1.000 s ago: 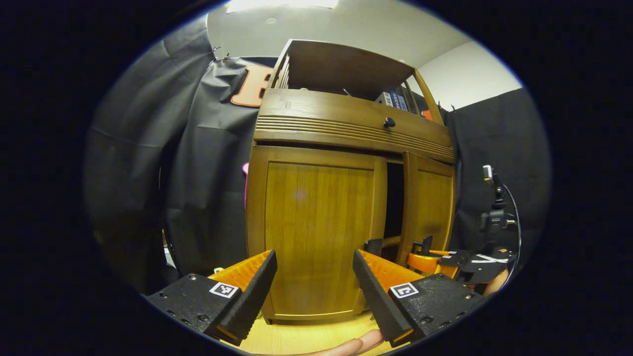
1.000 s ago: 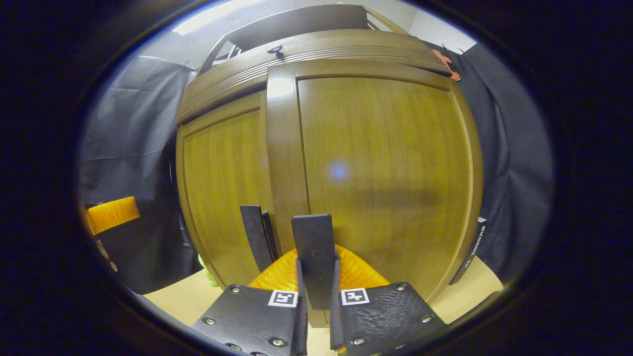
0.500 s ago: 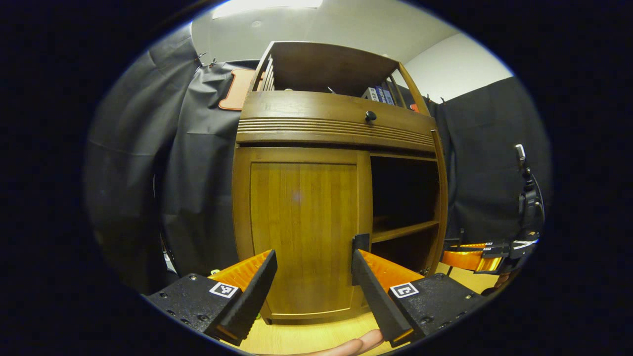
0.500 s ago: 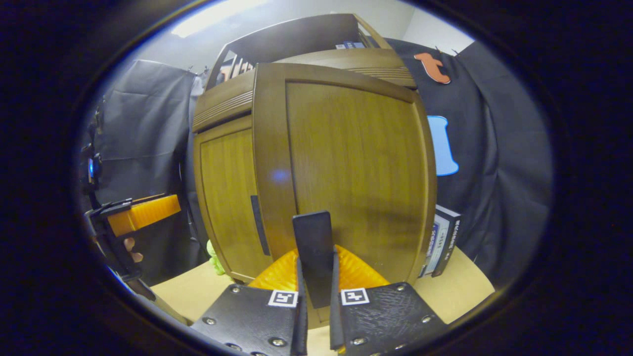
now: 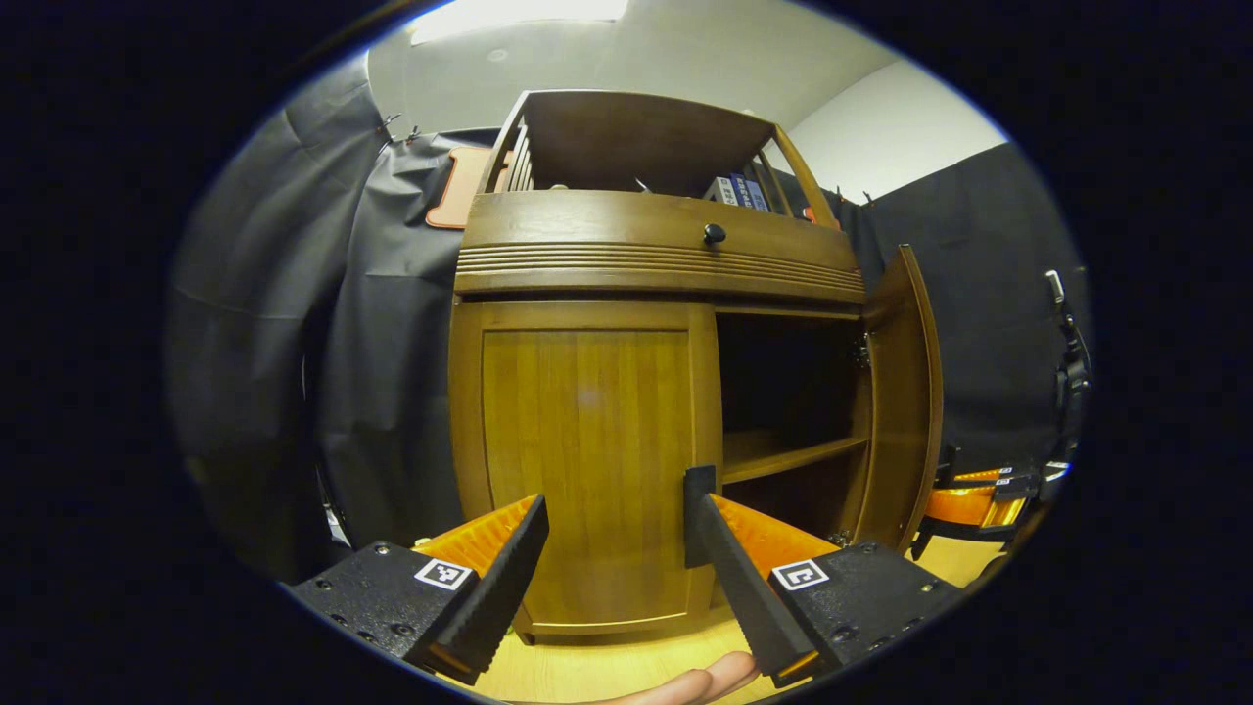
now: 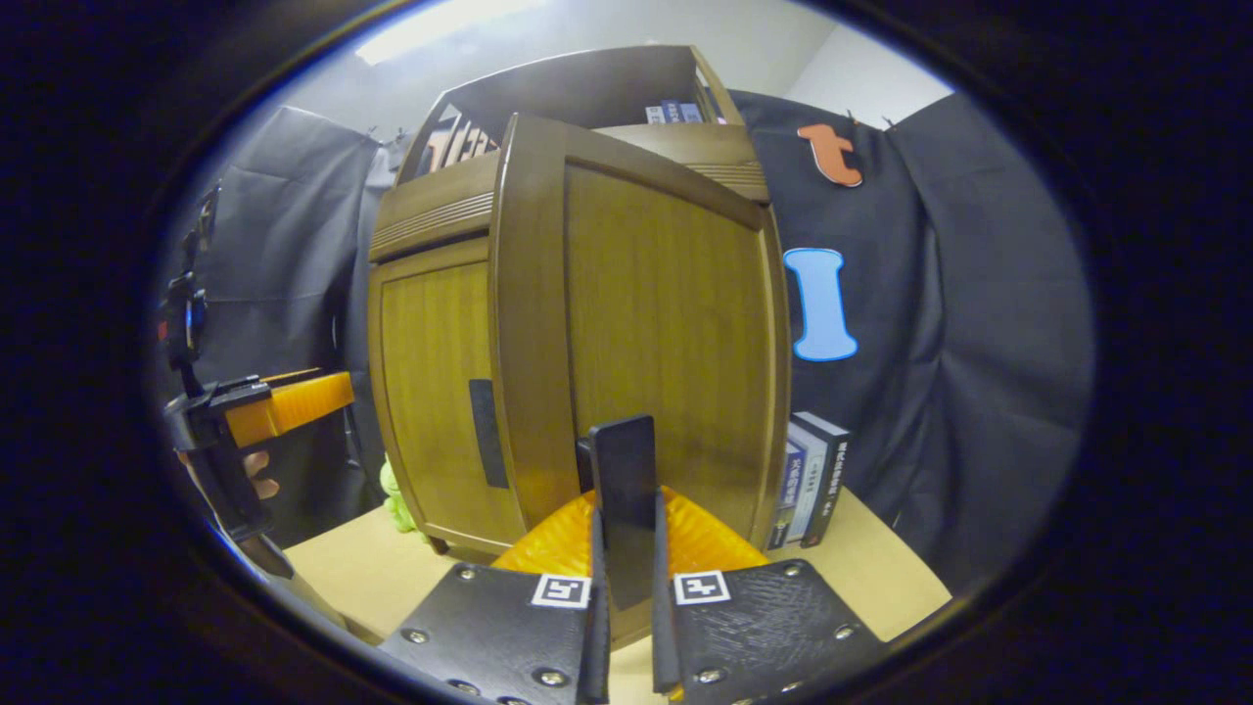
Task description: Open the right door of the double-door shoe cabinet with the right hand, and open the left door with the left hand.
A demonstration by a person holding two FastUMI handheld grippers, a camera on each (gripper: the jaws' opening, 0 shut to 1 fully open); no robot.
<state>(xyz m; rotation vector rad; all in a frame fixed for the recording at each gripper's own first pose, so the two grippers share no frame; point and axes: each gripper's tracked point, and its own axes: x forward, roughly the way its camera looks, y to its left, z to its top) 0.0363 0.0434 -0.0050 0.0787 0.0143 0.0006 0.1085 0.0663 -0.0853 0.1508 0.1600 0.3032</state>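
Right gripper (image 6: 625, 587) clamps right door's handle (image 6: 623, 490), door (image 6: 666, 343) swung wide at frame centre. Left gripper (image 5: 617, 558) gapes wide; next should pinch left door's handle (image 5: 698, 514), lower centre, & pull along hinge arc.

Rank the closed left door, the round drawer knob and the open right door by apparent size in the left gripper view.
1. Closed left door, largest.
2. Open right door, seen nearly edge-on, so it looks narrower.
3. Drawer knob, smallest.
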